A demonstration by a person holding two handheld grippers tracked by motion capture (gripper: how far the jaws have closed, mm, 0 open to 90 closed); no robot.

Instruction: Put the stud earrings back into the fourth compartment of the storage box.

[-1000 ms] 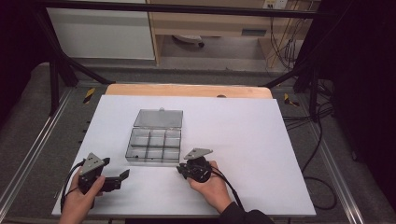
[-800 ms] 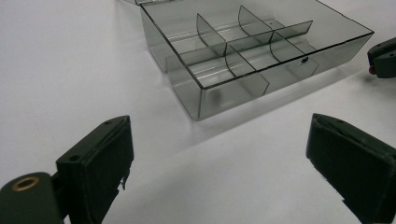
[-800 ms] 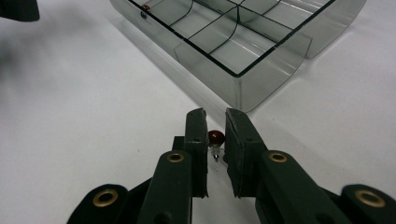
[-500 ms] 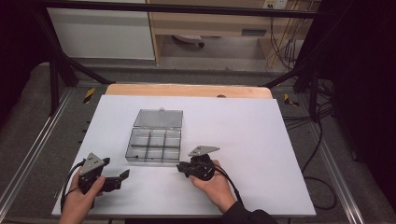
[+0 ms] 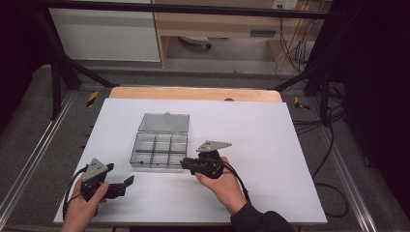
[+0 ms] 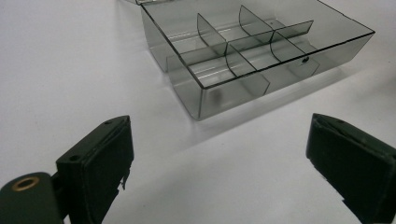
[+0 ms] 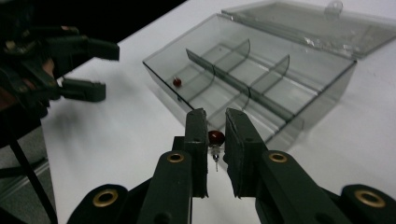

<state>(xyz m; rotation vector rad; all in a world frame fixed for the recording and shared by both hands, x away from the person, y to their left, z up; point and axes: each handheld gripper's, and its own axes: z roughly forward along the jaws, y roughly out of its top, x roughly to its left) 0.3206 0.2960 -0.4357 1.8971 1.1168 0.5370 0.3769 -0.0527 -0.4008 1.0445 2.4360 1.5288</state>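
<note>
White tabletop [image 5: 270, 145] is carrying a clear divided box [image 5: 159, 150] at centre frame, one red bead [image 7: 177, 82] lying in a compartment. The right gripper [image 7: 215, 122] is pinching a red-headed pin [image 7: 215, 138] just before the box's near wall; it should probably clear that wall before releasing. At lower left, the left gripper [image 6: 219, 154] is waiting, jaws wide apart.

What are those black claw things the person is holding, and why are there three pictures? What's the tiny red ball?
A person sits at a white table and holds a black pinching tool in each hand. These tools are called grippers, and each has two jaws that open and close. One picture comes from a camera high above the table. The other two come from small cameras riding on each gripper, looking along its jaws. On the table lies a clear plastic box with little compartments and its lid open. The left gripper is wide open and empty. The right gripper pinches a small red-headed pin. Another red bead already lies in one compartment of the box.
</note>
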